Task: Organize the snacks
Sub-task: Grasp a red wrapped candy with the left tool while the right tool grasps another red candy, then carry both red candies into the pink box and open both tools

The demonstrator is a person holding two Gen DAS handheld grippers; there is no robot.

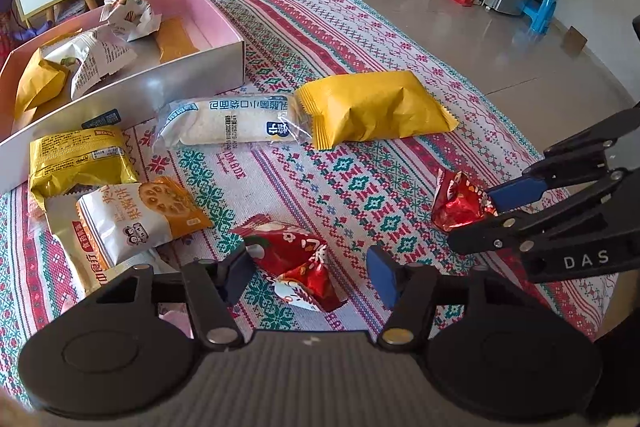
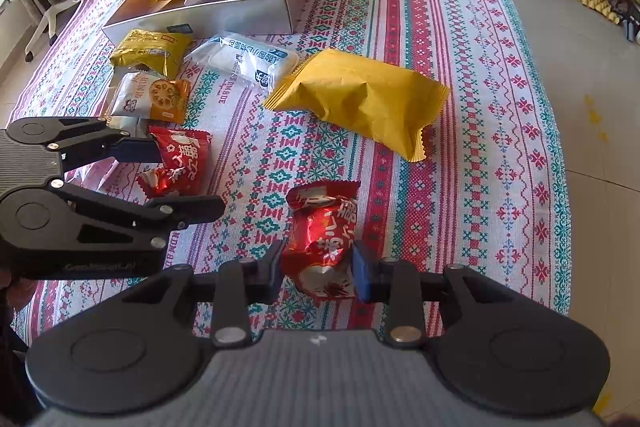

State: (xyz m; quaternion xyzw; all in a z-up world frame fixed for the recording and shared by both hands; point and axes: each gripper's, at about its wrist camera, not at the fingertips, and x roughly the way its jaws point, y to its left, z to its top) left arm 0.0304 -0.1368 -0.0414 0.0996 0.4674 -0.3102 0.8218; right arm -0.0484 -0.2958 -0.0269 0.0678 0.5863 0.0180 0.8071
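Note:
Two red snack packets lie on the patterned cloth. My left gripper point(image 1: 310, 277) is open around one red packet point(image 1: 292, 255), its fingers either side, not pressing it. That gripper point(image 2: 176, 183) and packet point(image 2: 180, 163) also show in the right wrist view. My right gripper point(image 2: 316, 269) has its jaws on both sides of the other red packet point(image 2: 324, 235), pads touching the wrapper; it also shows in the left wrist view point(image 1: 484, 223), closed on that packet point(image 1: 458, 203). A pink-lined box point(image 1: 224, 51) holding several snacks stands at the far left.
A large yellow packet point(image 1: 372, 109), a white bread packet point(image 1: 232, 121), a yellow biscuit packet point(image 1: 80, 159) and a white-orange lotus-chip packet point(image 1: 140, 215) lie on the cloth point(image 1: 360, 27). Cabinets and boxes stand on the floor beyond the cloth's far edge.

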